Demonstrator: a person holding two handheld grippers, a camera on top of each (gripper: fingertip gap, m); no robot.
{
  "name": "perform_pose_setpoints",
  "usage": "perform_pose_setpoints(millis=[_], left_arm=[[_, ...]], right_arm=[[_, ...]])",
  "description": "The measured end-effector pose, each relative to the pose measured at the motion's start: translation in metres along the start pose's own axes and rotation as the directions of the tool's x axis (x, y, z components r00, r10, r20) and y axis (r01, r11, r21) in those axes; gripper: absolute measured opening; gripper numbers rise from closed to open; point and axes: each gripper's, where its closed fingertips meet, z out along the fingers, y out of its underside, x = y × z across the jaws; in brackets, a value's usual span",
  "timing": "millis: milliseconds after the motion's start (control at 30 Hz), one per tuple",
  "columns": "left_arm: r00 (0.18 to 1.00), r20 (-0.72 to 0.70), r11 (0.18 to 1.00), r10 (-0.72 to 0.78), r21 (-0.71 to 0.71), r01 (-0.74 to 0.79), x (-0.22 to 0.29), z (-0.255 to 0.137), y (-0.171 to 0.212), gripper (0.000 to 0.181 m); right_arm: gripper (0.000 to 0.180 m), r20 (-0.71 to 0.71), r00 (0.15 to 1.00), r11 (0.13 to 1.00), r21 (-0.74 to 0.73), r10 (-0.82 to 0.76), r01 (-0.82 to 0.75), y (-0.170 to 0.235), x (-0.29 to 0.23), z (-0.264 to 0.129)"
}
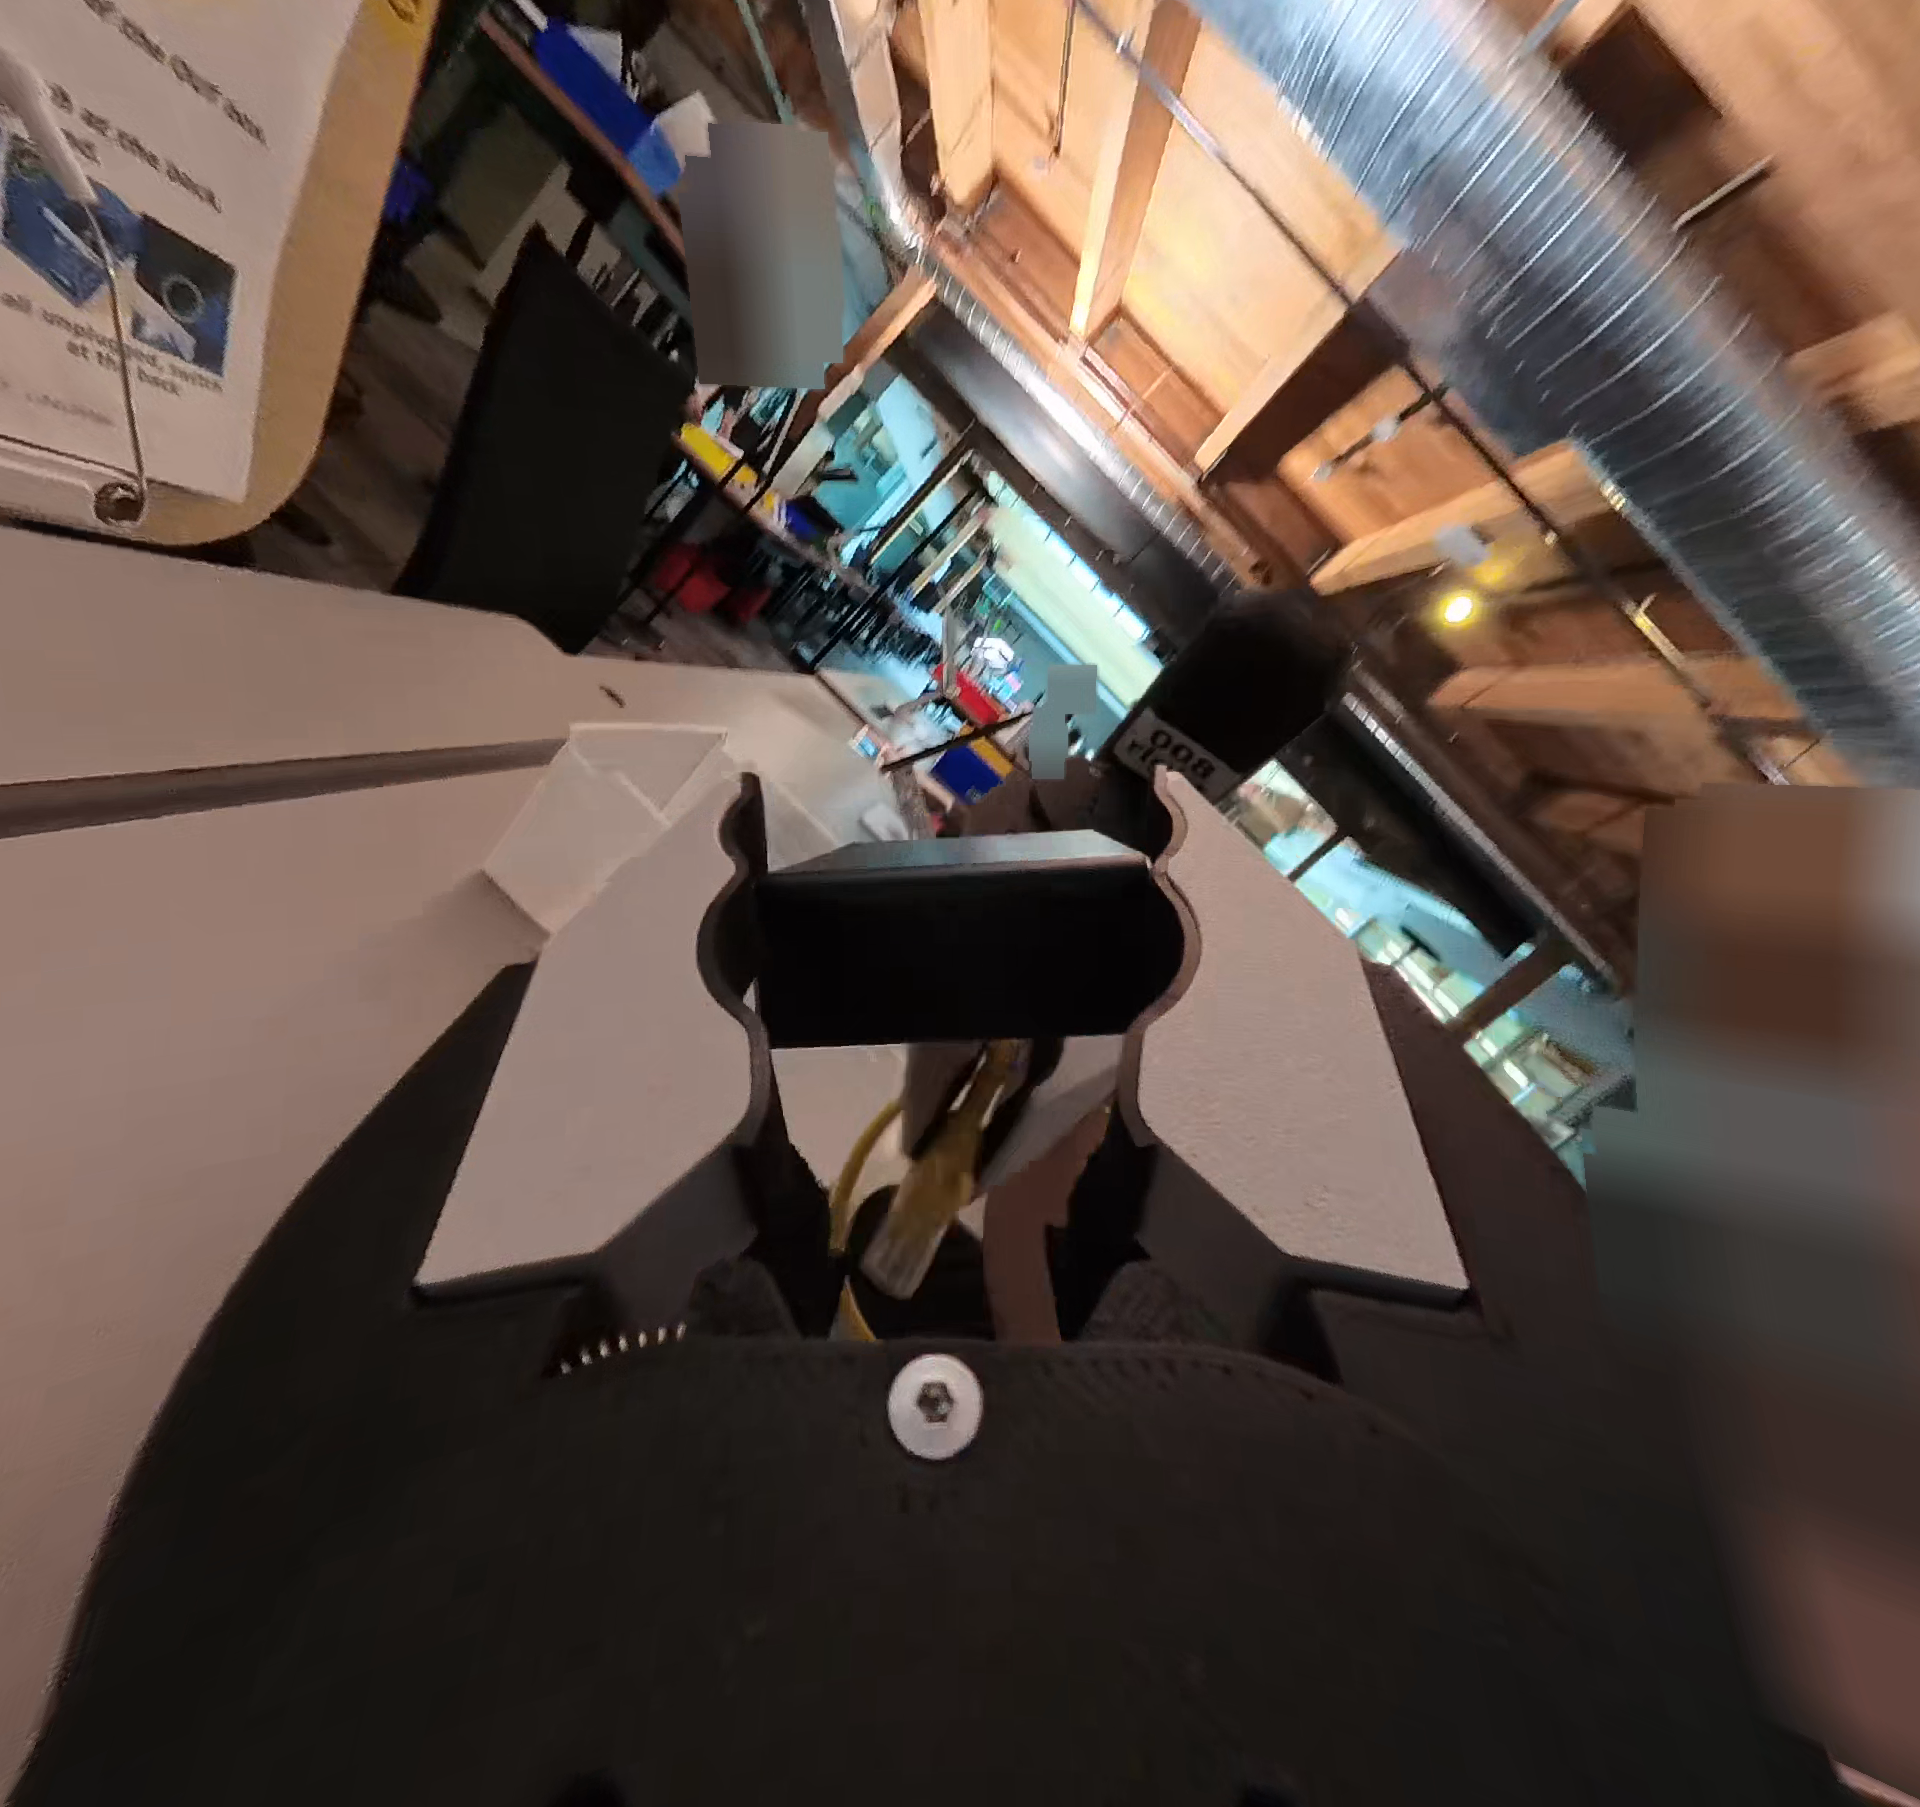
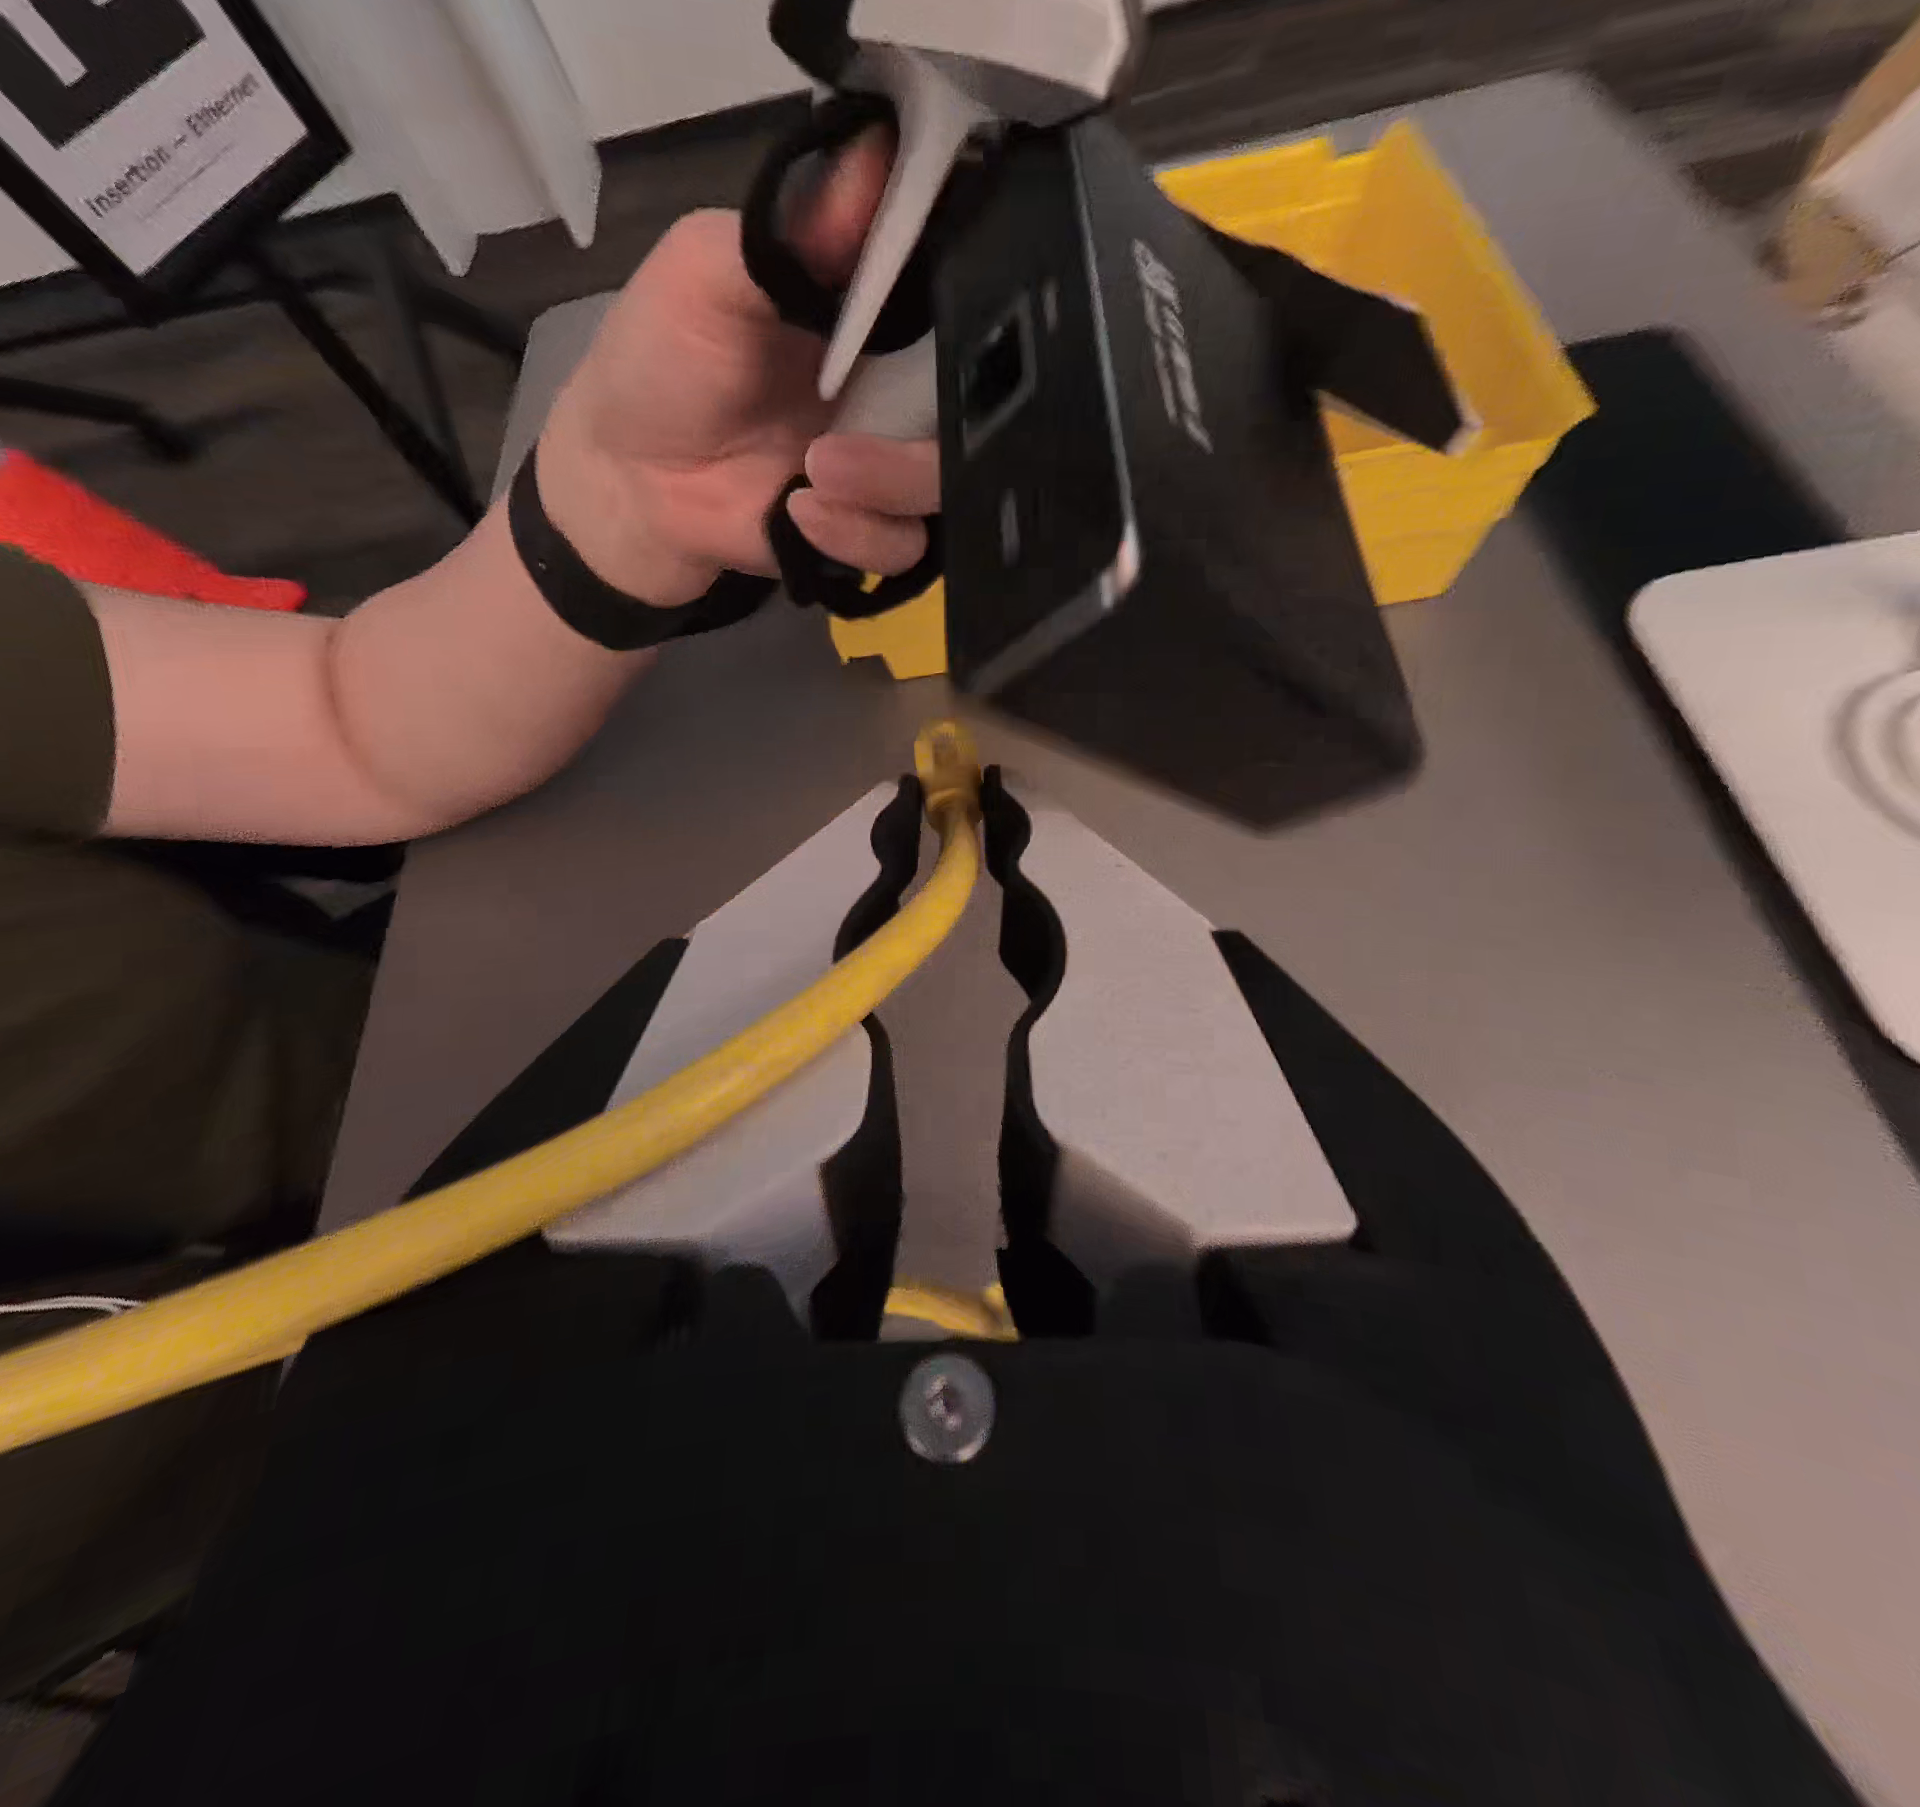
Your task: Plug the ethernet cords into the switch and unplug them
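Grey table [image 2: 1455,978], matte surface, seen in the right wrist view. A yellow plastic bin [image 2: 1444,469] sits on it toward the far edge. A white board [image 2: 1797,770] with rounded corners lies flat at the right side, well apart from the bin.

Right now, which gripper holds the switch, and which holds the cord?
The left gripper clamps the black switch; the right gripper pinches the yellow cord.

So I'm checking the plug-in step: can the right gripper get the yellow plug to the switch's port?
Probably yes: the plug sits just short of the switch, port facing it, nothing between.
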Motion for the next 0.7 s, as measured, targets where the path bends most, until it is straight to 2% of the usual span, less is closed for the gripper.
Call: perform_pose_setpoints(millis=[100, 200, 333, 433, 533, 700], left_arm=[[0.998, 0.049, 0.999, 0.048, -0.016, -0.047, -0.007, 0.003, 0.002, 0.072], [0.991, 0.043, 0.992, 0.123, -0.016, -0.123, -0.001, -0.002, -0.003, 0.072], [0.961, 0.034, 0.949, 0.273, -0.173, -0.263, 0.009, 0.001, 0.016, 0.071], [0.902, 0.069, 0.871, 0.427, -0.3, -0.389, 0.006, 0.007, 0.033, 0.071], [0.844, 0.064, 0.775, 0.533, -0.435, -0.457, -0.001, 0.009, 0.055, 0.071], [0.787, 0.046, 0.659, 0.615, -0.579, -0.481, -0.018, 0.014, 0.085, 0.074]], right_arm=[[0.011, -0.099, 0.995, 1.0, -0.003, 0.017, -0.017, 0.001, 0.021, 0.021], [0.011, -0.127, 0.992, 0.994, 0.107, 0.023, -0.009, -0.015, 0.029, 0.02], [0.011, -0.195, 0.981, 0.976, 0.218, 0.026, 0.018, -0.033, 0.037, -0.001], [0.011, -0.239, 0.971, 0.99, 0.141, 0.009, 0.025, -0.023, 0.04, -0.009], [0.01, -0.325, 0.943, 0.997, -0.004, -0.071, 0.074, -0.008, 0.043, -0.016], [0.011, -0.502, 0.827, 0.962, -0.22, -0.252, 0.159, 0.004, 0.054, -0.034]])
